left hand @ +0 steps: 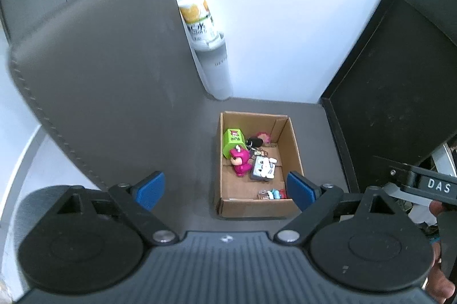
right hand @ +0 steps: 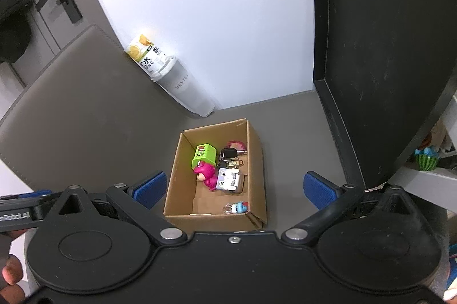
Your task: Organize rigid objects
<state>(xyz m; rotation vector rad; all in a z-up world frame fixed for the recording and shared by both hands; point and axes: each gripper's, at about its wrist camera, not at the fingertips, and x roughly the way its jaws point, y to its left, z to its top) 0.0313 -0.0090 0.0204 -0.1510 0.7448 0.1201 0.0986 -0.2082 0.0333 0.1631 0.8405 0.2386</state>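
Left tool (left hand: pixel 225 191) spread wide, empty; right tool (right hand: pixel 235 189) likewise.

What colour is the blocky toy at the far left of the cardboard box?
Lime green block toy, with a small red label on top; clearest in the right wrist view.
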